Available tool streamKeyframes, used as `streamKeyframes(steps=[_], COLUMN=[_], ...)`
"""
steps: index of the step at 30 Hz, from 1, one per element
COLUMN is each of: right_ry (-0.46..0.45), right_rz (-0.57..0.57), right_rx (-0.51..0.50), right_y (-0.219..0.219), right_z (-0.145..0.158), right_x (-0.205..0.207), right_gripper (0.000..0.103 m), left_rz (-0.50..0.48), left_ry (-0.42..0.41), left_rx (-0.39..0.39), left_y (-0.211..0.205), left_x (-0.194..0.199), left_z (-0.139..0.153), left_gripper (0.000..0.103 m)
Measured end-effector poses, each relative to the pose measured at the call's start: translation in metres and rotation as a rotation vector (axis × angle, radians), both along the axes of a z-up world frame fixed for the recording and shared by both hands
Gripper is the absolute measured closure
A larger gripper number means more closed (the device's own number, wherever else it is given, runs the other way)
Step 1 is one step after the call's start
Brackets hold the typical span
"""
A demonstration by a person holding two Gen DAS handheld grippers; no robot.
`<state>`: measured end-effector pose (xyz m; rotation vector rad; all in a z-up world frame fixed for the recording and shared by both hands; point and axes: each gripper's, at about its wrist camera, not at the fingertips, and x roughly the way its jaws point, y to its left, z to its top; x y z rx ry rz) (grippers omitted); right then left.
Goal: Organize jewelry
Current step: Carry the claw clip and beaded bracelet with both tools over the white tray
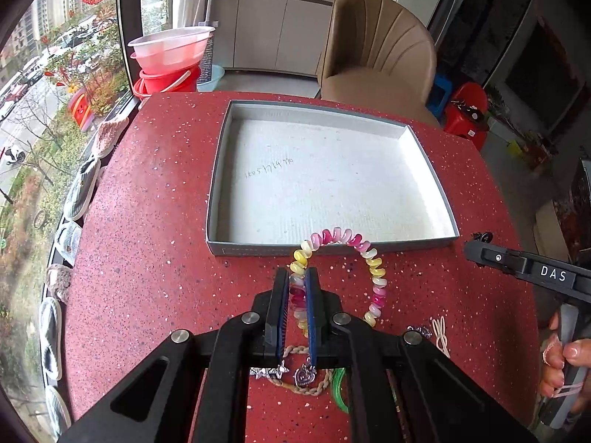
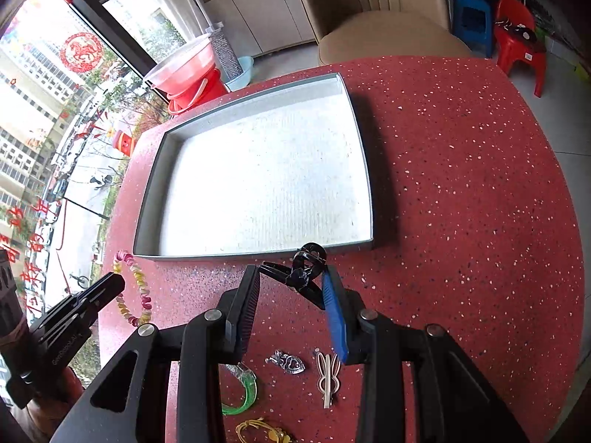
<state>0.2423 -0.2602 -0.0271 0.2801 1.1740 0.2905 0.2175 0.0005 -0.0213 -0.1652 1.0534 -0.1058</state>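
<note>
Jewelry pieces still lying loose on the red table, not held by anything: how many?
5 visible: green bangle, silver heart pendant, rabbit-shaped clip, yellow braided cord, silver star charm. All lie near the table's front edge. The gripper bodies may hide more.

Black left gripper (image 1: 297,288), blue-padded fingers (image 2: 334,306), silver screws, white "DAS" lettering

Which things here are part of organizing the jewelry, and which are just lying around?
Job:
beaded bracelet in left gripper
black hair claw in right gripper
empty box tray
heart pendant
rabbit clip
green bangle

Lying about:
chair
red bucket
slippers
</note>
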Motion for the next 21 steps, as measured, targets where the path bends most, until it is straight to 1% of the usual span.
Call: streamKeyframes(steps=[5, 9, 15, 21], right_ry=[0.010, 0.026, 0.056, 0.097], right_rz=[0.018, 0.027, 0.038, 0.045], right_rx=[0.007, -0.003, -0.029, -0.065], right_y=[0.013, 0.015, 0.013, 0.016], right_z=[-0.008, -0.017, -0.036, -0.057], right_x=[0.042, 0.062, 0.076, 0.088], right_gripper=[0.065, 0.065, 0.065, 0.065], left_rz=[0.032, 0.038, 0.037, 0.025], left_ry=[0.003, 0.024, 0.068, 0.102], left_rx=[0.039, 0.068, 0.113, 0.187], left_y=[-0.002, -0.004, -0.014, -0.025], left_x=[0.047, 0.075, 0.095, 0.099], left_z=[-0.017, -0.031, -0.055, -0.073], left_gripper=[0.076, 0.076, 0.076, 0.076])
